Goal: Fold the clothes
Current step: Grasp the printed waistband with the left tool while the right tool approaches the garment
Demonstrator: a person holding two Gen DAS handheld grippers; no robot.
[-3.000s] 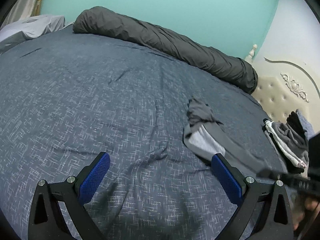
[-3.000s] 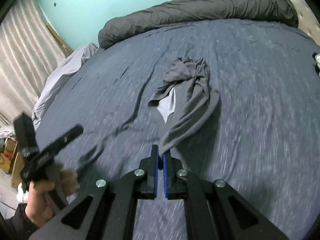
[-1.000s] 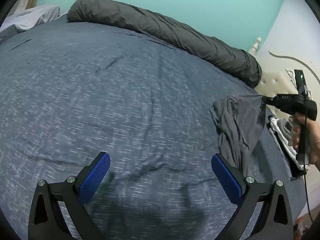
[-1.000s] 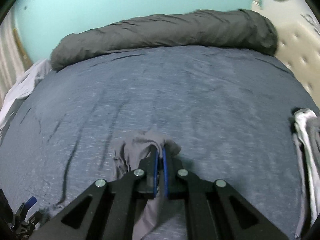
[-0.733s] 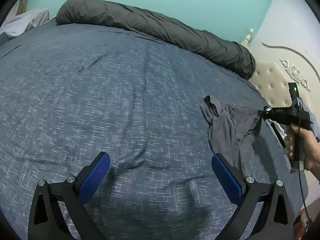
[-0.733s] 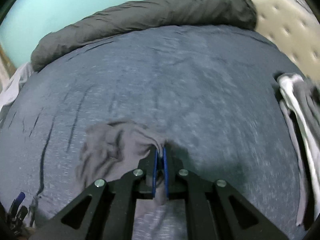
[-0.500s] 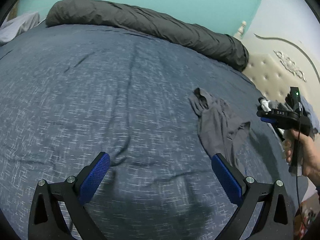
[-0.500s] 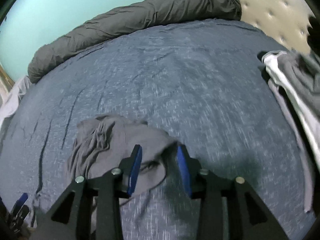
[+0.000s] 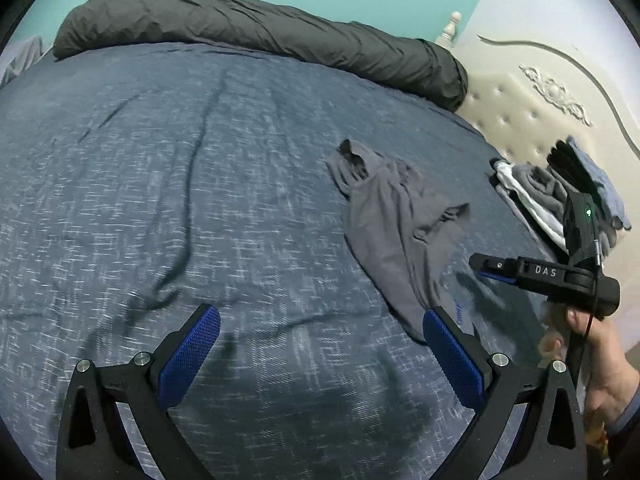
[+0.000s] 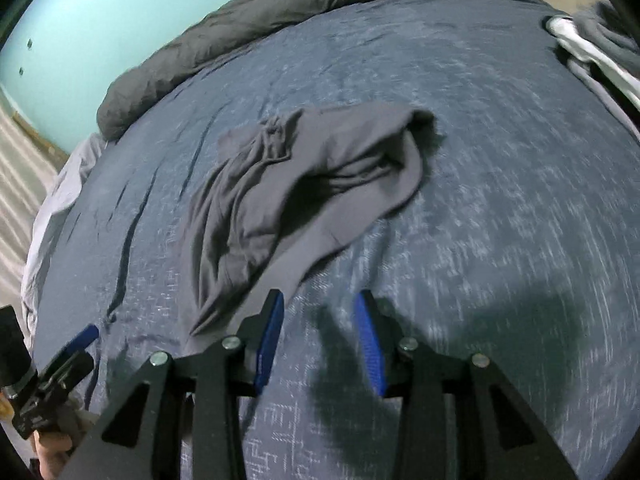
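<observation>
Jaws parted on right gripper (image 10: pixel 318 340) and left gripper (image 9: pixel 320 354), both empty. Crumpled grey cotton garment (image 10: pixel 304 184) on blue bedspread (image 9: pixel 200 200): spread flat before folding.

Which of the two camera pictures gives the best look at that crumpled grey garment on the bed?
The right wrist view: the grey garment lies large and central, its folds clear. The left wrist view shows it smaller, off to the right, its near end hidden behind a gripper finger.

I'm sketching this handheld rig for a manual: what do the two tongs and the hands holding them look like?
Both are black angular frames with silver bolts and textured blue pads: the left tongs, the right tongs. The right one's arm bears white "DAS" lettering, a green light and a thin cable. A dark sleeve cuff shows.
</observation>
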